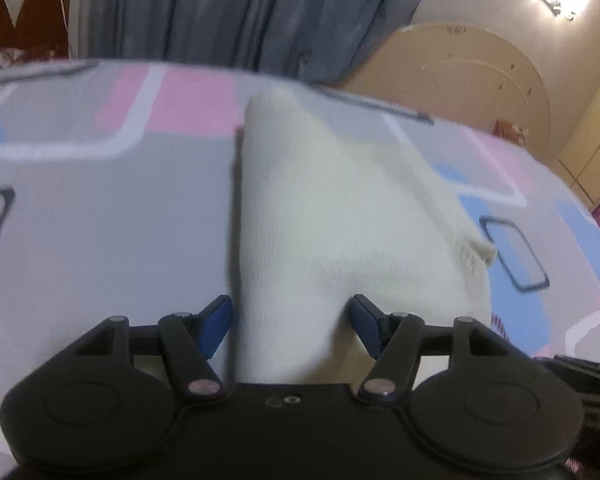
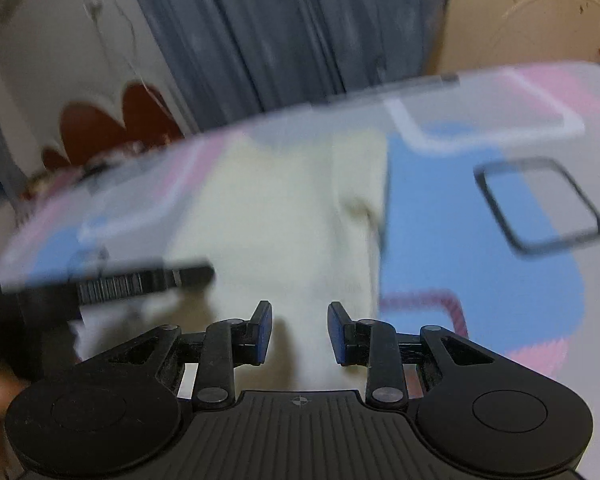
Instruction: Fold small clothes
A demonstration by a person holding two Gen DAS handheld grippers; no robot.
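My left gripper (image 1: 290, 322) jaws wide, straddling near end of white garment (image 1: 340, 208), no squeeze. Long axis runs straight ahead on bedsheet (image 1: 100, 208). My right gripper (image 2: 299, 332) jaws narrow, parted, empty.

close wrist views (shared garment (image 1: 332, 208))

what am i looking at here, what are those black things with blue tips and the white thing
These are two hand-held grippers, each carried by a person, with a camera looking along its two fingers. One picture comes from the left hand-held gripper, the other from the right hand-held gripper. The blue tips are the finger pads. The white thing is a small knitted garment, partly folded, lying on a patterned bedsheet in grey, pink and blue. Both grippers stand open with the garment's near edge between their fingers; neither is pinching it. The right view is blurred; the dark bar at its left may be the other gripper.
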